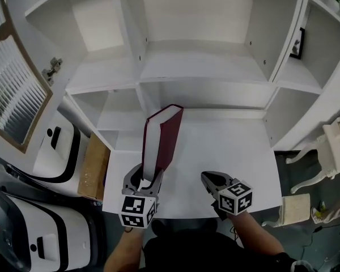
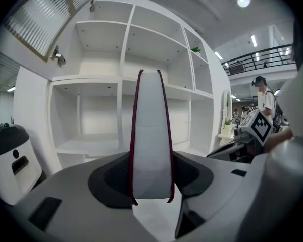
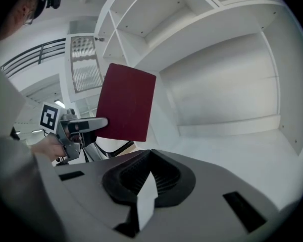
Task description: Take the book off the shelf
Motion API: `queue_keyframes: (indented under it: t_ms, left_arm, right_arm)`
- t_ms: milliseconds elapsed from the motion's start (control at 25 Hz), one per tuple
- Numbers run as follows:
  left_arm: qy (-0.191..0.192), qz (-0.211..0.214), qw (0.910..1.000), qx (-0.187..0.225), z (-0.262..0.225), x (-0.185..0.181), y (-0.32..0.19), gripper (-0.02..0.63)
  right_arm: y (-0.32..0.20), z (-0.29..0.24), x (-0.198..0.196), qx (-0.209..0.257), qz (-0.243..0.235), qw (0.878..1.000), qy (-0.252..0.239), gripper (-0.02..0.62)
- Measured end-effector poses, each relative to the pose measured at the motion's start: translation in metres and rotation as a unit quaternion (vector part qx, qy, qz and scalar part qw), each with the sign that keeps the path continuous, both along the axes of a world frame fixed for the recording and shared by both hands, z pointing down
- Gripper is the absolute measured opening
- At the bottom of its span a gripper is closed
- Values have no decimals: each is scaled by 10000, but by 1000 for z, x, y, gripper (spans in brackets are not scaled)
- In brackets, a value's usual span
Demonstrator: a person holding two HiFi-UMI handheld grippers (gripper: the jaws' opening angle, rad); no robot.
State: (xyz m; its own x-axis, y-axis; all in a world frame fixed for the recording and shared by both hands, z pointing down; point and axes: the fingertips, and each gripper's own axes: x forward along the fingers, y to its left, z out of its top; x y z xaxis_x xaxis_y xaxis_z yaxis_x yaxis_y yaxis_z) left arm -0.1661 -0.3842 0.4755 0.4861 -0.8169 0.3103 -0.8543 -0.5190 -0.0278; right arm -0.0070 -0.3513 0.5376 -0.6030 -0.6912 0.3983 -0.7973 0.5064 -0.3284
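A dark red book [image 1: 164, 137] with white page edges stands upright in front of the white shelf unit [image 1: 204, 67], over the white ledge [image 1: 226, 152]. My left gripper [image 1: 147, 177] is shut on its lower end. In the left gripper view the book [image 2: 151, 135] rises between the two pads [image 2: 111, 178], which press on its covers. The right gripper view shows the red cover [image 3: 126, 102] with the left gripper [image 3: 83, 125] clamped on it. My right gripper [image 1: 207, 177] hangs to the book's right, apart from it, shut with nothing in it [image 3: 150, 155].
The shelf compartments behind the book look bare. A louvred cabinet door [image 1: 11, 95] stands open at the left, above white machines [image 1: 51, 152] and a cardboard box [image 1: 93, 166]. A small framed picture [image 1: 297, 43] and a white ornate table [image 1: 323, 152] are on the right.
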Motion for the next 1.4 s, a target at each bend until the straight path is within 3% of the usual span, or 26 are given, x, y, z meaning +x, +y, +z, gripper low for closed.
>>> queue_keyframes:
  t_ms: [360,800,1400]
  left_arm:
    - [94,99,9991,-401,30,38,-6,225]
    - [8,157,9965,-823,58,37,-8,225]
    - [165,-6,9984,-538,27,22,-15,225]
  right_arm:
    - [9,-2,38,72,253,9996,-38,14]
    - [9,-24,38,665,465,9967,66,12]
    - [2,-43,42,969,391,9942,267,11]
